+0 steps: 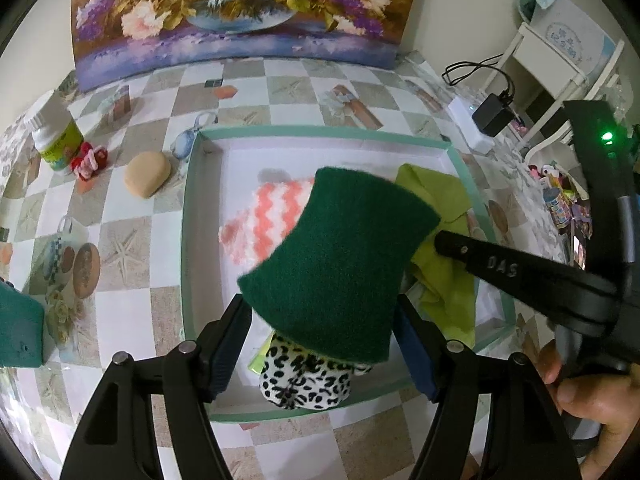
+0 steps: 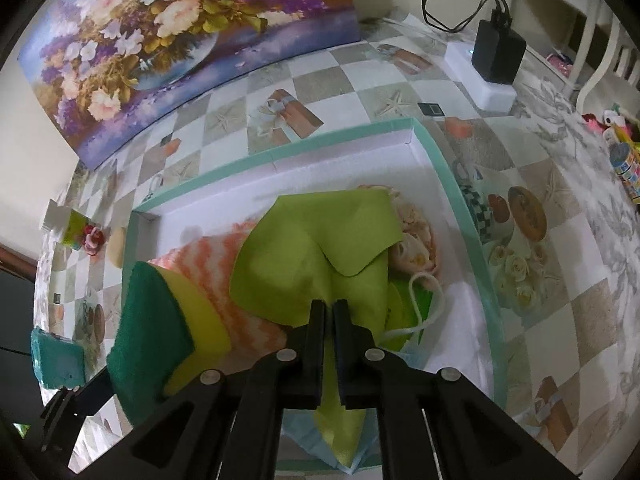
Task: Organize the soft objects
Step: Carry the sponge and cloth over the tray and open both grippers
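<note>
Above the tray point(image 1: 192, 240), left gripper point(image 1: 320, 344) clamping a sponge point(image 1: 340, 256) over the striped sock point(image 1: 272, 220). Right gripper point(image 2: 329, 312) pinching the green cloth point(image 2: 320, 240) inside the tray. Beyond its left rim: bottle point(image 1: 56, 136), tan lump point(image 1: 147, 174).

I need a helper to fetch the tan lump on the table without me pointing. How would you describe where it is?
Find the shallow teal-rimmed box on the checkered tablecloth. Just outside its far left corner lies a smooth, rounded tan lump. Beside it are a small red-and-white toy and a white-capped bottle; the lump alone is plain, beige and unpatterned.
</note>
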`<state>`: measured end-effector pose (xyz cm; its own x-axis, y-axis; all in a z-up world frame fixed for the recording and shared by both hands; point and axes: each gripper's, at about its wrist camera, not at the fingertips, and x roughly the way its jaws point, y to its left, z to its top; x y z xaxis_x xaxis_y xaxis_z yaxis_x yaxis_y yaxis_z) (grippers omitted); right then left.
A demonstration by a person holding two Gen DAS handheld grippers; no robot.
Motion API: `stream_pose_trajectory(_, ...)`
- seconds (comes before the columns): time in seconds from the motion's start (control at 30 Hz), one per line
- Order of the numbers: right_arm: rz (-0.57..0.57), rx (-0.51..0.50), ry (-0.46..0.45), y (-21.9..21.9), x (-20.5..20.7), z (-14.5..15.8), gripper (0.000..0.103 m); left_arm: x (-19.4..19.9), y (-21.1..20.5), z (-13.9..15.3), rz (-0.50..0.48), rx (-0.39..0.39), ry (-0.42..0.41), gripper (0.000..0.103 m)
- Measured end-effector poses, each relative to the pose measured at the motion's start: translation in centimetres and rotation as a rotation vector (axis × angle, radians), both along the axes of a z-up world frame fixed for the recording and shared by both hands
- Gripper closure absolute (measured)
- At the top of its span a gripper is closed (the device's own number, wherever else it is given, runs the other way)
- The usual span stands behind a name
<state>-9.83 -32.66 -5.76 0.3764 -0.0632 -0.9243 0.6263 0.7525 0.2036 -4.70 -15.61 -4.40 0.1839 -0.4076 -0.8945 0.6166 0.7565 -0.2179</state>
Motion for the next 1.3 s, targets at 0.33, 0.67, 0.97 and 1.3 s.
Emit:
stream_pose_trajectory(0.33,-0.009,-0.026,-0.004,0.0,-0.1,2.0,0.065,0.3,0.7,1.4,0.022,-0.063,0.035,0.026)
stream_pose_trajectory(0.67,-0.029,-0.085,-0.026,0.0,-0.6,4.6,0.041,1.8,2.6,3.5,0.101,-0.125,0.031,0.016)
stream_pose_trajectory(0.97,0.021,-0.156,-0.012,1.4,0.0,5.6,0.031,3.8,5.0,3.8,0.209,-0.153,0.056,0.016)
stream_pose_trajectory(1.3,0.075,-0.21,-0.036,3.6,0.9,7.0,0.026,6.6,8.3,3.8,0.338,-0.112,0.034,0.016)
